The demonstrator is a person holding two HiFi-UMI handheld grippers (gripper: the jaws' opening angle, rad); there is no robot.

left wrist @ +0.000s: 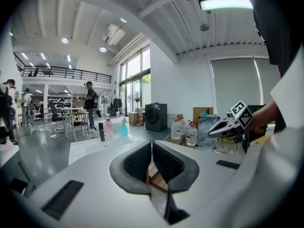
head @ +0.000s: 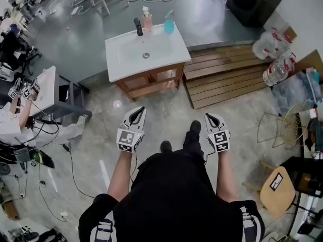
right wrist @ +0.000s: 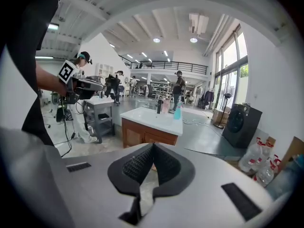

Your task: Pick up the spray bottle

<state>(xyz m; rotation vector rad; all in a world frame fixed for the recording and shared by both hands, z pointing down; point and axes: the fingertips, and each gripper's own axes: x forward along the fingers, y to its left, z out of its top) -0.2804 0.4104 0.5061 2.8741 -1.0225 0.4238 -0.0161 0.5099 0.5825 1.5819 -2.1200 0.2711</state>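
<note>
Sitting small and blurry, the spray bottle point(head: 169, 24) tops the washbasin point(head: 126, 58).

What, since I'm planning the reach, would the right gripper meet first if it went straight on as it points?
Probably the wooden cabinet under the white sink top; the right gripper, shut, aims at its front. It might hit the floor short of it; depth is unclear.

Floor point(head: 166, 117): grey, polished, faintly reflective. White-topped wooden sink cabinet point(head: 126, 59) mid-room. Slatted wooden platform point(head: 227, 79) just beside it, to its right. Dark washing machine point(head: 252, 1) beyond the platform. Water jugs point(head: 276, 70) at the platform's far end. Walls point(left wrist: 185, 84) white. Tall windows point(left wrist: 135, 87), daylight. Mezzanine railing point(left wrist: 61, 72) at the back. Round ceiling lights point(right wrist: 156, 40) on.
</note>
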